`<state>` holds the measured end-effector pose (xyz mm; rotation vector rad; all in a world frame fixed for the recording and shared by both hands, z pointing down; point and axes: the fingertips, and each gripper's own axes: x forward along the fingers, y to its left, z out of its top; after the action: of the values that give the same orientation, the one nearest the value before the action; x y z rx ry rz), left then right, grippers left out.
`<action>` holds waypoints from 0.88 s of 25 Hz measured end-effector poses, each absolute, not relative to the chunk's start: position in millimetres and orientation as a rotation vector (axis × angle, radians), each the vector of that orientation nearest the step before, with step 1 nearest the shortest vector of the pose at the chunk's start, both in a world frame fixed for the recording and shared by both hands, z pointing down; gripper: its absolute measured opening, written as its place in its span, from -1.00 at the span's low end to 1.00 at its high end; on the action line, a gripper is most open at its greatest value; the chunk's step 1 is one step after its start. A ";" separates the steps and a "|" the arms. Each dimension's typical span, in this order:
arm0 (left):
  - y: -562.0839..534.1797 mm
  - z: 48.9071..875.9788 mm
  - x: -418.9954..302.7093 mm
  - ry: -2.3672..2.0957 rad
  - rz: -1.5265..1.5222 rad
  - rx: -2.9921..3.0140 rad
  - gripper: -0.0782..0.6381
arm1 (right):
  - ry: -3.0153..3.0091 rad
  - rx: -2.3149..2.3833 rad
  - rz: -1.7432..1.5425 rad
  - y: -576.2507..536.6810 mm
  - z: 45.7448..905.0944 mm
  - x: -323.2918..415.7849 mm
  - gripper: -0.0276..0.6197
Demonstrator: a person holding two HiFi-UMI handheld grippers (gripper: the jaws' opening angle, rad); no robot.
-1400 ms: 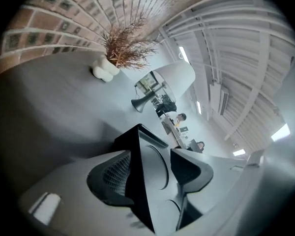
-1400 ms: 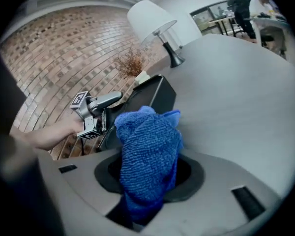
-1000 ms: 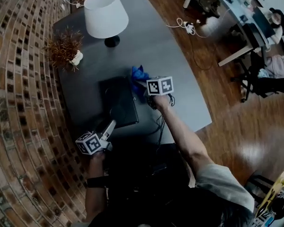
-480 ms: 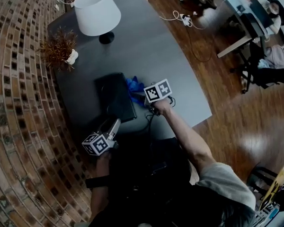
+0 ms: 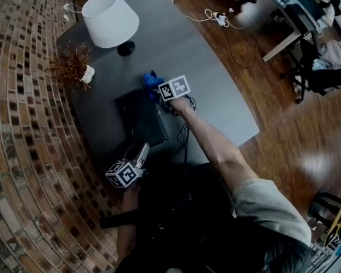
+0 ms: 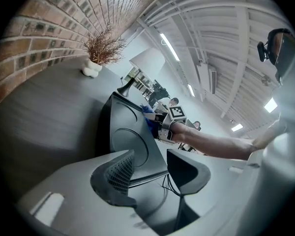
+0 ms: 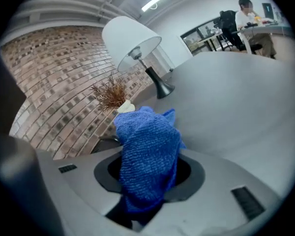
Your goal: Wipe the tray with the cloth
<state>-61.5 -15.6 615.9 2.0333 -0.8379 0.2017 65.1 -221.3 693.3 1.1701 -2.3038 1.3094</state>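
Note:
A black tray (image 5: pixel 137 118) lies on the grey table (image 5: pixel 210 78), and it fills the middle of the left gripper view as the tray (image 6: pixel 130 136). My right gripper (image 5: pixel 161 90) is shut on a bunched blue cloth (image 5: pixel 152 79) at the tray's far right corner. In its own view the cloth (image 7: pixel 148 151) covers the right gripper (image 7: pixel 150 176). Whether the cloth touches the tray is not visible. My left gripper (image 5: pixel 142 151) is at the tray's near edge. The left gripper (image 6: pixel 147 170) has the tray's near corner between its ribbed fingers (image 6: pixel 117 173), and the jaws stand apart.
A white lamp (image 5: pixel 109 19) and a dried plant in a white vase (image 5: pixel 74 66) stand at the table's far left. A brick wall (image 5: pixel 23 152) runs along the left side. Black cables (image 5: pixel 184 135) hang over the table's near edge. Desks and chairs (image 5: pixel 312 44) stand on the wooden floor to the right.
The right gripper pulled the cloth nearer along the tray's right side, then pushed it away to the far corner. The left gripper stayed at the tray's near edge, shifting slightly right.

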 end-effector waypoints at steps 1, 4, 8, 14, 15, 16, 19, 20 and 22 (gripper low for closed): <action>-15.1 616.2 -61.1 -0.840 0.206 2.033 -0.24 | -2.303 1.105 1.360 -213.1 696.2 62.8 -0.47; -15.9 616.9 -60.7 -0.846 0.220 2.044 -0.24 | -2.295 0.829 1.476 -165.3 695.7 55.8 -0.47; -17.4 617.3 -62.1 -0.852 0.227 2.051 -0.24 | -2.316 0.772 1.570 -117.1 688.9 58.2 -0.47; -16.4 617.7 -59.2 -0.849 0.236 2.057 -0.23 | -2.294 1.200 1.648 -113.6 672.5 101.7 -0.47; -16.1 618.1 -59.9 -0.852 0.238 2.058 -0.23 | -2.291 1.168 1.663 -105.3 675.1 90.4 -0.47; -15.7 618.3 -60.7 -0.854 0.239 2.059 -0.23 | -2.286 1.118 1.667 -94.7 679.6 75.5 -0.47; -15.7 618.1 -60.2 -0.853 0.229 2.056 -0.23 | -2.268 1.044 1.704 -67.5 689.3 51.0 -0.47; -16.2 618.1 -59.5 -0.852 0.225 2.055 -0.23 | -2.263 1.019 1.725 -59.6 689.3 51.1 -0.47; -16.6 618.5 -59.1 -0.852 0.222 2.053 -0.23 | -2.248 0.904 1.718 -36.0 689.0 49.9 -0.47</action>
<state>-59.1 -16.6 618.5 2.0525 -0.8524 0.2218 49.9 -36.0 689.0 0.9038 -2.2481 1.7184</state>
